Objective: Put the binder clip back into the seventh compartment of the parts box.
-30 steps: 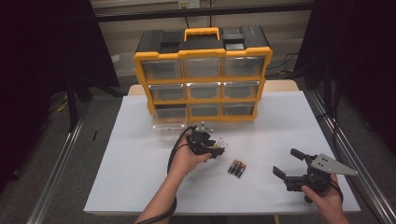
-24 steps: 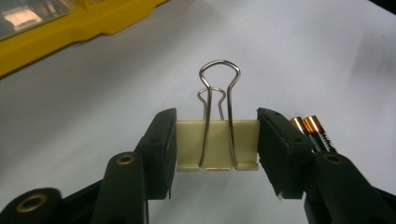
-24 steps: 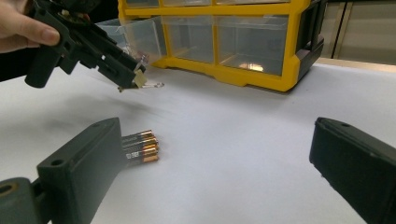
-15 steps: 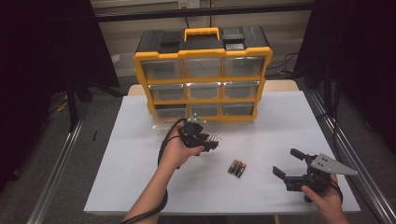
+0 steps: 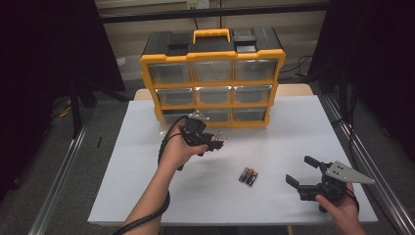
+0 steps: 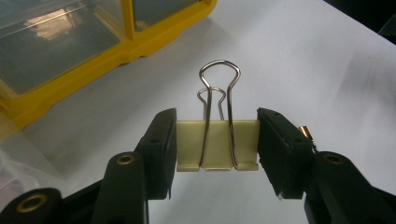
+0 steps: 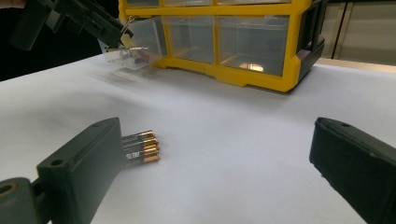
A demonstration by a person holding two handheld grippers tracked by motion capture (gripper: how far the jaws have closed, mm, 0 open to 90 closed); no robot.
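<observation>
Gripping a cream-coloured binder clip (image 6: pixel 217 145) with silver wire handles by its two ends, the left gripper (image 5: pixel 216 142) hangs above the white table (image 5: pixel 274 147), just in front of the yellow and black drawer cabinet (image 5: pixel 213 78) at the far edge. Near the front right corner the right gripper (image 5: pixel 301 172) has its jaws wide apart and bare, with the small pack of batteries (image 5: pixel 248 176) lying just beside it on the table.

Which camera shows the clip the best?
The left gripper view: the binder clip sits close up, pinched between the left gripper jaws, wire handles pointing up. The high view makes it tiny; the right gripper view shows it far off.
</observation>
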